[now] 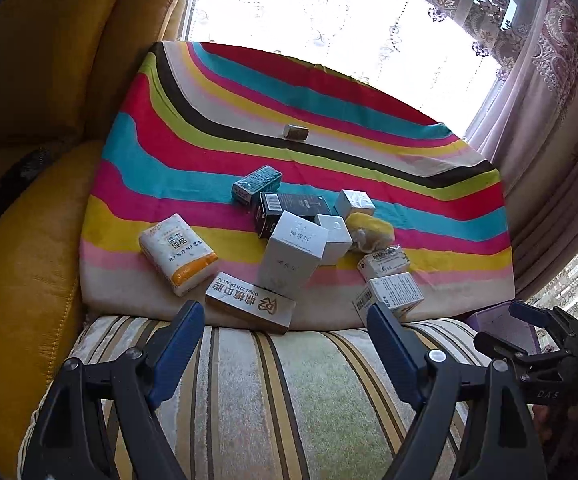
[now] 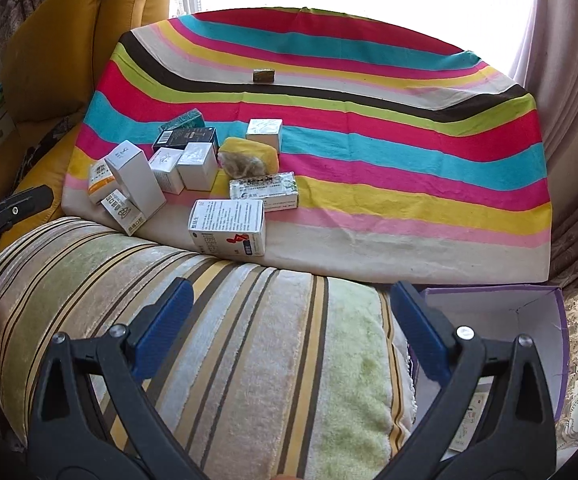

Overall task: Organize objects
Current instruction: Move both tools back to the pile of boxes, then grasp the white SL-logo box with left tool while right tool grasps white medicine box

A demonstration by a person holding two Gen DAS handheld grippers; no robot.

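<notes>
**Sorting Barely Begun: Boxes Lie Jumbled on the Striped Cloth**

Bright window light falls across a striped cloth (image 1: 329,92) spread over a surface wedged between a yellow armchair (image 1: 37,80) and patterned curtains (image 1: 549,80), with a striped velvet cushion (image 1: 289,380) in the foreground.

Nearly all the objects sit in a loose heap at the near edge of the cloth. A tissue pack (image 1: 177,253) lies to the left, just beside a long gold-lettered box (image 1: 249,306) that overhangs the cloth's edge. A tall white box (image 1: 293,254) leans on the pile; behind it lie a black box (image 1: 289,210) and a teal box (image 1: 256,184). A yellow pouch (image 2: 249,158) rests among small white cartons, and a printed medicine box (image 2: 228,227) sits at the near edge. One small dark packet (image 1: 296,132) lies alone, well apart, further up the cloth.

Both claws are empty. The left gripper (image 1: 285,320) hangs above the cushion with its jaws set wide, nothing between them. The right gripper (image 2: 289,316) likewise shows wide-spread jaws over the cushion, gripping nothing.

A purple open box (image 2: 529,320) stands to the right of the cushion, near the right gripper; paper-like contents show inside, though what they are cannot be told. It may be the intended container. Judging by the heap, almost everything remains to be sorted.
</notes>
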